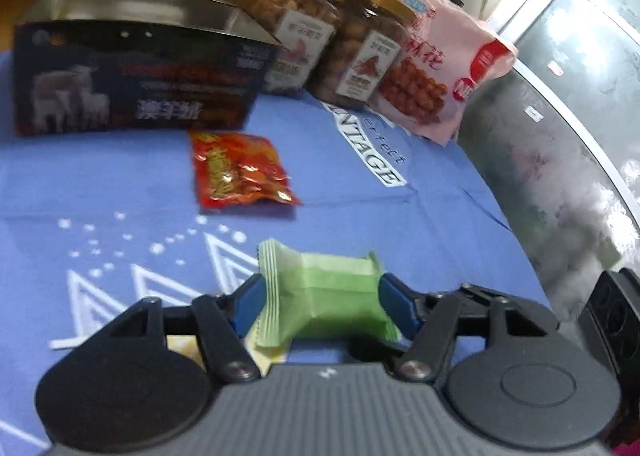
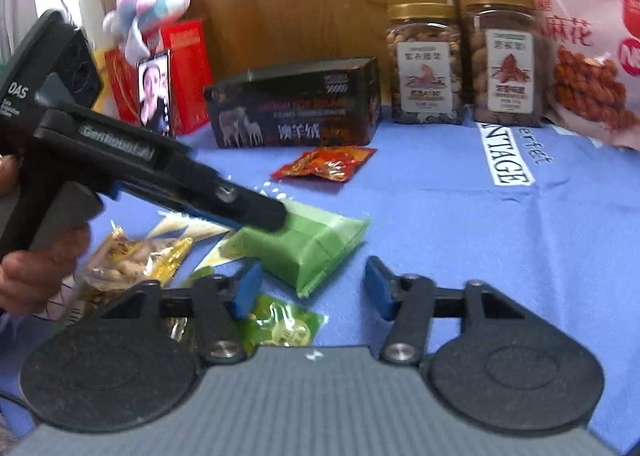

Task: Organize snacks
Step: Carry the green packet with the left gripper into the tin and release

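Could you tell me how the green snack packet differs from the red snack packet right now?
The green snack packet sits between the left gripper fingers, pads against its ends; the red snack packet lies free on the blue cloth. The green one is plain and blocky; the red one is flat, glossy and printed. The green one lies nearer the grippers. Both are small sealed packets.
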Demonstrator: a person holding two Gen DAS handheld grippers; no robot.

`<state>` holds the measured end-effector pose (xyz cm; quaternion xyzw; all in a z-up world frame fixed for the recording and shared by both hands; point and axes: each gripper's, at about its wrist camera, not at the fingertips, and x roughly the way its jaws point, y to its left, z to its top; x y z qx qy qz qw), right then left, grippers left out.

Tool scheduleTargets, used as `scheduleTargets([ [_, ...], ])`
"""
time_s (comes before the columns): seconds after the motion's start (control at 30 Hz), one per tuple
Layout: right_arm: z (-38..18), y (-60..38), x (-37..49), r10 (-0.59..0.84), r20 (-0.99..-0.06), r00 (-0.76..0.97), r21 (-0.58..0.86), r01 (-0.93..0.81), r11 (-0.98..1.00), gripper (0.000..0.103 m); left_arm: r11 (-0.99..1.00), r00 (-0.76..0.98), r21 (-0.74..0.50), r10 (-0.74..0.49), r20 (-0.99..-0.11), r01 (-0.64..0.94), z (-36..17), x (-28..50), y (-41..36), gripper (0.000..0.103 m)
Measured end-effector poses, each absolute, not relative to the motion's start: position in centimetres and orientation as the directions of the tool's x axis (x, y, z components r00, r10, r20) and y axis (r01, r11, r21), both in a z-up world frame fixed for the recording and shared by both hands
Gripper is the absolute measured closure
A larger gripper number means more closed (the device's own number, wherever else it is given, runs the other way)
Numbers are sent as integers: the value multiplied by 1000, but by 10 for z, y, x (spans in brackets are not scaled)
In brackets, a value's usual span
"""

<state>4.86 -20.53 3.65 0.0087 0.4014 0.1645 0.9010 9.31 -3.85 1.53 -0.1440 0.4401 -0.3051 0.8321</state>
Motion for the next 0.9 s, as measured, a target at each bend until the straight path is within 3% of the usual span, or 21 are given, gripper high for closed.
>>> scheduleTargets([
  [0.17, 48, -194, 56, 327, -690, 646, 120, -344, 932, 65, 800, 476, -485, -600, -643, 352, 28, 87, -24, 49],
  [0.47, 85, -148, 144, 399, -495, 772, 29, -445, 895, 65, 847, 726, -443, -500, -472, 295, 98, 127, 39, 47],
  [0.7, 55, -114, 222, 424, -549, 720, 85, -456, 886, 63, 889, 770, -432, -381, -512, 153, 86, 196, 71, 47],
  [0.9, 46, -119, 233, 422, -578, 698, 149, -418, 896, 56, 889, 756, -442, -369, -540, 118, 66, 208, 76, 45],
])
